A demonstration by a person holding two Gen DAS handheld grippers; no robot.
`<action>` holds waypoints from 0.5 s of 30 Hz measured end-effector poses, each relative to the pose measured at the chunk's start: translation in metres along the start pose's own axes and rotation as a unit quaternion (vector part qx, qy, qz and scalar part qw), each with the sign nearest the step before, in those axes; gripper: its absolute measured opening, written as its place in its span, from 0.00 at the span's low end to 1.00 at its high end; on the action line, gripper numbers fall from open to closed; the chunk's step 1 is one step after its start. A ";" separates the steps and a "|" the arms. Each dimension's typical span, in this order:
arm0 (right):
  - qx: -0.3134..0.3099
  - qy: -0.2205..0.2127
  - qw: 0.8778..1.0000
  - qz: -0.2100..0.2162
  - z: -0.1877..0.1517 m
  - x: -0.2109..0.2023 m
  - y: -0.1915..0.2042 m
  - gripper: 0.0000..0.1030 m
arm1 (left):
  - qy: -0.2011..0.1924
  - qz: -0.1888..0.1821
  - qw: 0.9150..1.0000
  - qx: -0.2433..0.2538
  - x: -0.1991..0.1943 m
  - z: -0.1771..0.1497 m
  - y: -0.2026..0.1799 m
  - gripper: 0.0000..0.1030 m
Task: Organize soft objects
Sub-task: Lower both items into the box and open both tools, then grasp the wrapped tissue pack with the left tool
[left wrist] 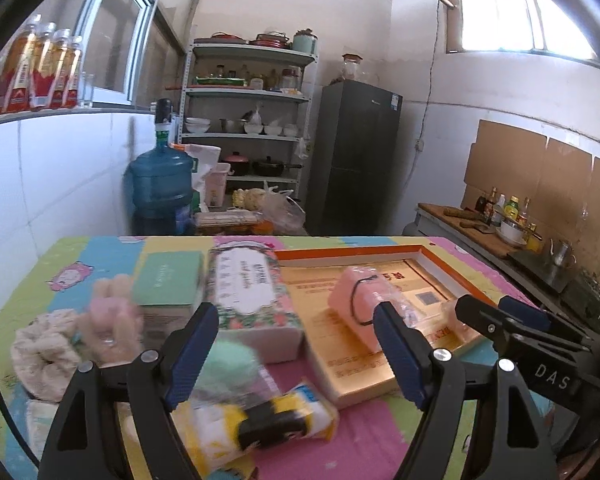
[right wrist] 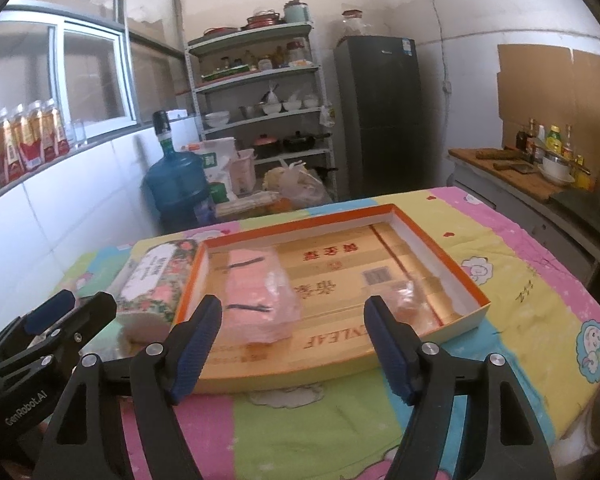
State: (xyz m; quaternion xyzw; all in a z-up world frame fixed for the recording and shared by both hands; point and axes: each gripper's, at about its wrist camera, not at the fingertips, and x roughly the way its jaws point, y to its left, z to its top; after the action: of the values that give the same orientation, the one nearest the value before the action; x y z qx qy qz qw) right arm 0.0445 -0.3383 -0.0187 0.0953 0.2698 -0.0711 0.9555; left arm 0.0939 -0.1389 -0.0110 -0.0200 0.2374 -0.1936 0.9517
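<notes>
Both jaws gape empty above the tray point(right wrist: 440, 248), tissue pack point(left wrist: 252, 296) and towels point(left wrist: 44, 348) beside.

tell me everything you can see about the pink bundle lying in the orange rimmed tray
The pink bundle looks like soft folded cloth in clear crinkly plastic, with two thin dark bands across it. It lies flat on the gold floor of the orange rimmed tray, toward the tray's left side, long axis running front to back. Loose plastic bunches at its right side. Neither gripper touches it.

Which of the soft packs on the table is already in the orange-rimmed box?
The pink pack with black bands. It lies inside the box; the yellow pack and the green one lie outside on the cloth.
</notes>
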 end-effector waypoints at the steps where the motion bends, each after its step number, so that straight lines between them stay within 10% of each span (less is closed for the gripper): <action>1: -0.003 0.000 1.000 0.002 -0.001 -0.002 0.006 0.73 | -0.001 0.003 1.000 -0.001 -0.004 -0.001 0.004 0.87; 15: -0.047 0.005 0.998 0.039 -0.017 -0.011 0.087 0.73 | -0.010 0.055 0.998 -0.032 -0.051 -0.019 0.089 0.90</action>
State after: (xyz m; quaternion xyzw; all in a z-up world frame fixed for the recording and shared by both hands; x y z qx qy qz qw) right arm 0.0428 -0.2494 -0.0148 0.0614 0.2732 -0.0202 0.9598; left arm 0.0755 -0.0357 -0.0165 -0.0400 0.2345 -0.1333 0.9621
